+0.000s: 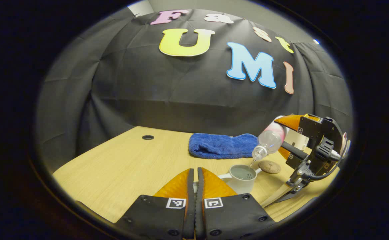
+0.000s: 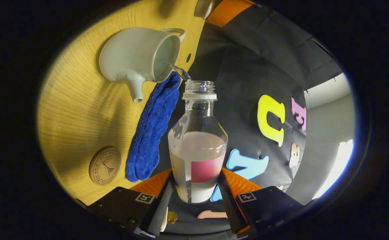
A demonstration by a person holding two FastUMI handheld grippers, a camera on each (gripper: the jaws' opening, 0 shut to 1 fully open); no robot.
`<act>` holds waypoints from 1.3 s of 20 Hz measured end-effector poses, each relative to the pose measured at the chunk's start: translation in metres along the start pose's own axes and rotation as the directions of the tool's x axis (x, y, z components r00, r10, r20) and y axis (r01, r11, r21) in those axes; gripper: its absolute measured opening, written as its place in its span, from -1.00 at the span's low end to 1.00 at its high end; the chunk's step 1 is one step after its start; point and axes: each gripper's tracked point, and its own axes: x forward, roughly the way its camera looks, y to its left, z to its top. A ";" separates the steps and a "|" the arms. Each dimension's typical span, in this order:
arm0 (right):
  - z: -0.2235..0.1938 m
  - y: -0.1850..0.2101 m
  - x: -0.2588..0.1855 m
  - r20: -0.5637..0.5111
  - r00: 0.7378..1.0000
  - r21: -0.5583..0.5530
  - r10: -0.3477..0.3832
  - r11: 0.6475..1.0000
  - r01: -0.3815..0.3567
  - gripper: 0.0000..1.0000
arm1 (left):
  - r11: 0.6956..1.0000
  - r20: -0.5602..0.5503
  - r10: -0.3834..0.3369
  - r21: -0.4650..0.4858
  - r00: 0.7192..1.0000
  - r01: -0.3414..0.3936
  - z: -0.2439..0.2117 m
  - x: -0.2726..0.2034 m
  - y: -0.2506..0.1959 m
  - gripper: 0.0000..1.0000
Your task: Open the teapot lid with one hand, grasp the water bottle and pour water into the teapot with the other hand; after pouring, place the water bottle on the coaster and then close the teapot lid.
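In the left gripper view the white teapot (image 1: 242, 178) stands open on the wooden table, just right of my left gripper (image 1: 194, 175). That gripper's fingers are nearly together, with a bit of white lid showing between them. The right gripper view shows the lid (image 2: 203, 7) held beside the left gripper's finger (image 2: 229, 10), off the teapot (image 2: 131, 56). My right gripper (image 2: 196, 186) is shut on the clear water bottle (image 2: 197, 146), which is uncapped and tilted over the pot. A thin stream of water (image 2: 180, 71) runs into the opening. The bottle (image 1: 271, 140) hangs mouth-down above the pot.
A round cork coaster (image 1: 269, 166) (image 2: 105, 165) lies just beyond the teapot. A folded blue towel (image 1: 221, 145) (image 2: 154, 126) lies behind it near the cloth wall. A cable hole (image 1: 147, 137) sits at the table's far left.
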 end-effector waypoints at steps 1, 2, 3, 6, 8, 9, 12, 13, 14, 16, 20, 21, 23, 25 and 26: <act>0.000 -0.001 0.001 0.003 1.000 -0.008 -0.006 1.000 0.006 0.49 | 1.000 -0.001 -0.001 0.001 1.000 0.001 0.000 0.000 0.000 -0.85; 0.001 -0.002 0.001 0.006 1.000 -0.016 -0.011 1.000 0.011 0.49 | 1.000 -0.002 -0.001 0.001 1.000 0.001 0.000 0.000 0.000 -0.85; 0.002 -0.004 0.002 0.008 1.000 -0.024 -0.016 1.000 0.016 0.49 | 1.000 -0.004 -0.002 0.001 1.000 0.002 0.000 0.001 -0.001 -0.85; 0.002 -0.011 0.003 0.016 1.000 -0.038 -0.027 0.999 0.027 0.43 | 1.000 -0.008 -0.002 0.003 1.000 0.002 -0.002 0.001 -0.001 -0.85; 0.001 -0.015 0.006 0.019 0.999 -0.047 -0.034 0.998 0.035 0.49 | 1.000 -0.010 -0.003 0.003 1.000 0.003 -0.003 0.002 0.000 -0.85; 0.001 -0.016 0.007 0.021 0.999 -0.052 -0.036 0.998 0.037 0.49 | 1.000 -0.011 -0.002 0.003 1.000 0.002 -0.003 0.001 0.001 -0.85; 0.001 -0.022 0.005 0.032 0.998 -0.071 -0.047 0.996 0.050 0.43 | 1.000 -0.015 -0.004 0.004 1.000 0.004 -0.004 0.001 -0.001 -0.85; 0.000 -0.024 0.007 0.035 0.998 -0.077 -0.050 0.996 0.052 0.49 | 1.000 -0.016 -0.004 0.005 1.000 0.004 -0.003 0.002 -0.001 -0.85; 0.000 -0.024 0.007 0.038 0.998 -0.083 -0.051 0.995 0.054 0.49 | 1.000 -0.018 -0.005 0.007 1.000 0.005 -0.005 0.002 -0.001 -0.85; 0.000 -0.028 0.008 0.045 0.997 -0.096 -0.057 0.993 0.061 0.49 | 1.000 -0.021 -0.006 0.008 1.000 0.006 -0.005 0.002 -0.002 -0.87; 0.002 -0.032 0.009 0.056 0.996 -0.120 -0.074 0.990 0.081 0.50 | 1.000 -0.026 -0.005 0.010 1.000 0.006 -0.006 0.003 -0.002 -0.85; 0.002 -0.035 0.010 0.060 0.995 -0.126 -0.080 0.988 0.087 0.49 | 1.000 -0.026 -0.005 0.011 1.000 0.005 -0.006 0.003 -0.002 -0.87; 0.001 -0.040 0.011 0.065 0.994 -0.139 -0.090 0.985 0.098 0.49 | 1.000 -0.026 -0.002 0.013 1.000 0.003 -0.006 0.003 -0.001 -0.87; 0.000 -0.044 0.013 0.072 0.992 -0.155 -0.101 0.982 0.112 0.50 | 1.000 -0.026 -0.001 0.014 1.000 0.001 -0.006 0.003 0.000 -0.85; 0.000 -0.046 0.014 0.075 0.992 -0.164 -0.106 0.979 0.117 0.49 | 1.000 -0.026 -0.001 0.015 1.000 0.002 -0.007 0.003 -0.001 -0.85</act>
